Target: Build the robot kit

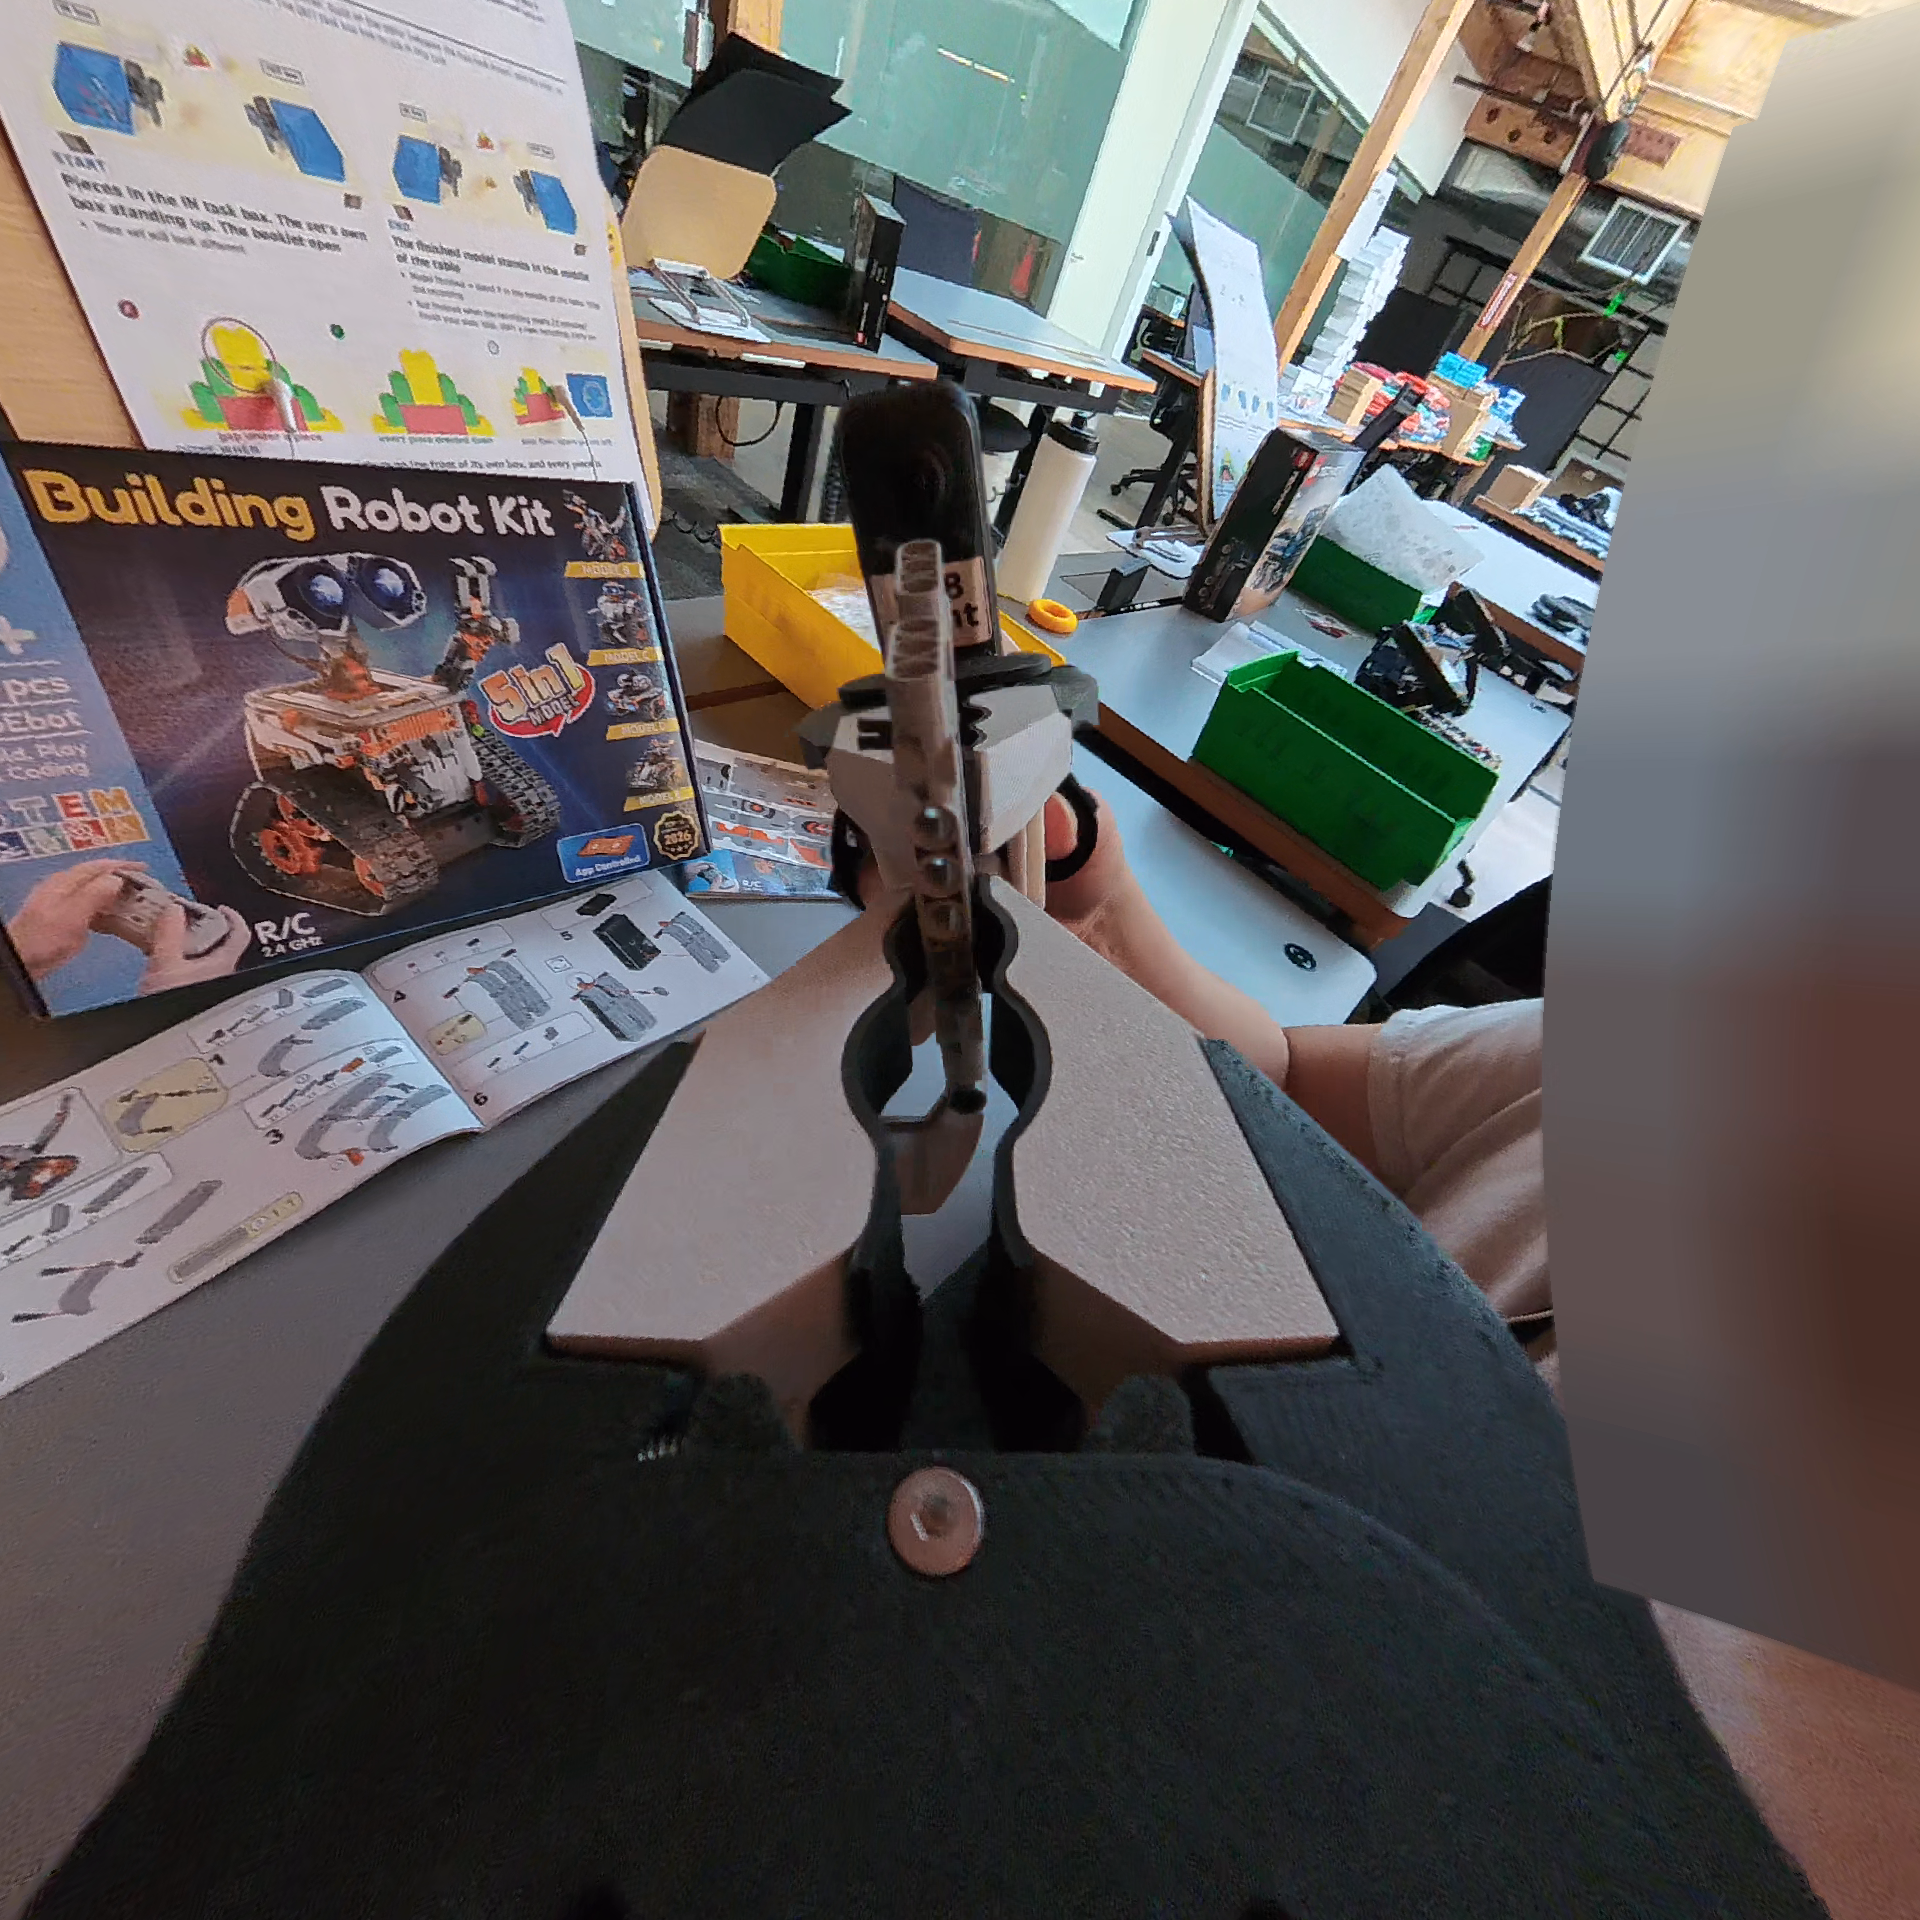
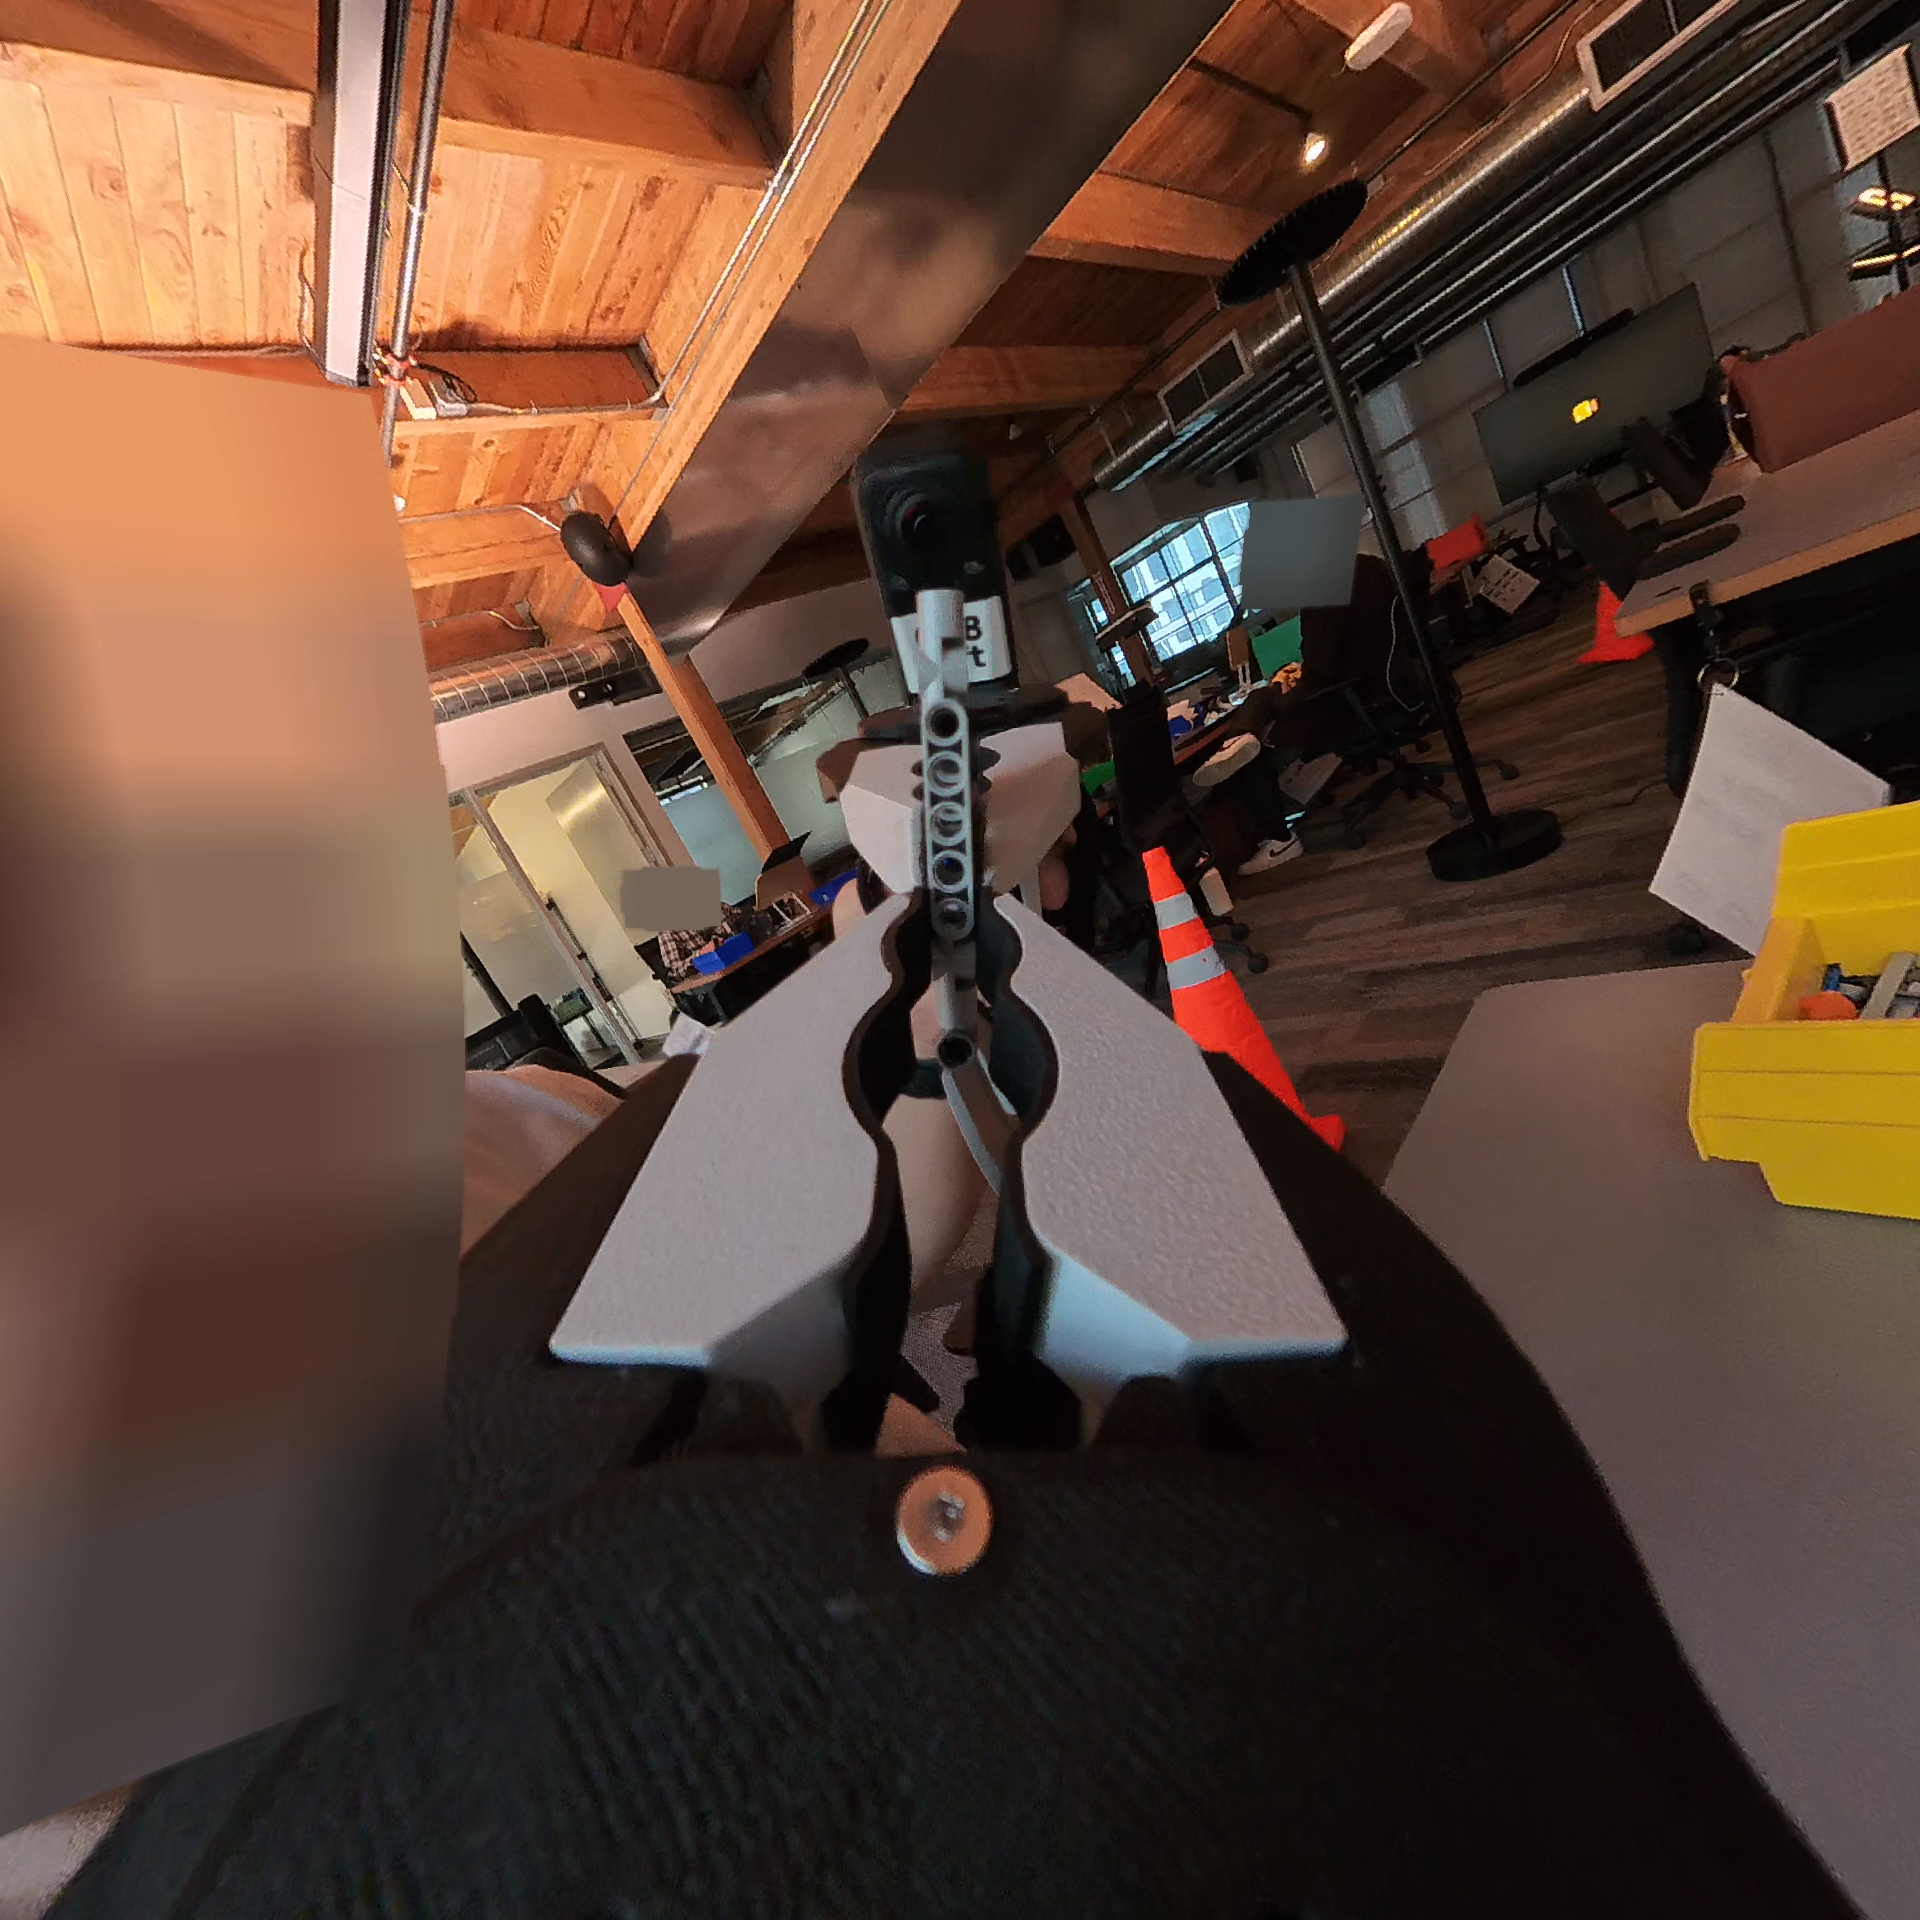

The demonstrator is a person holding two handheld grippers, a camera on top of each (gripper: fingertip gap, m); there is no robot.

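Note:
My left gripper [image 1: 940, 914] is shut on a grey perforated beam assembly [image 1: 930, 727] that stands up out of its jaws, held in the air above the grey table [image 1: 208, 1455]. The right gripper [image 1: 1023, 769] faces it closely from beyond, held by a hand [image 1: 1122, 904], and its jaws close around the same assembly. In the right wrist view my right gripper [image 2: 951, 914] is shut on the grey beam [image 2: 948, 800] with its row of round holes, and the left gripper [image 2: 1023, 805] faces it just behind. The grip points are partly hidden by the fingers.
A robot kit box [image 1: 343, 707] stands at the left with an open instruction booklet [image 1: 312, 1081] in front and a printed sheet [image 1: 312, 208] behind. A yellow bin [image 1: 790, 613] with parts and a green bin [image 1: 1340, 769] lie beyond. An orange cone [image 2: 1205, 977] stands on the floor.

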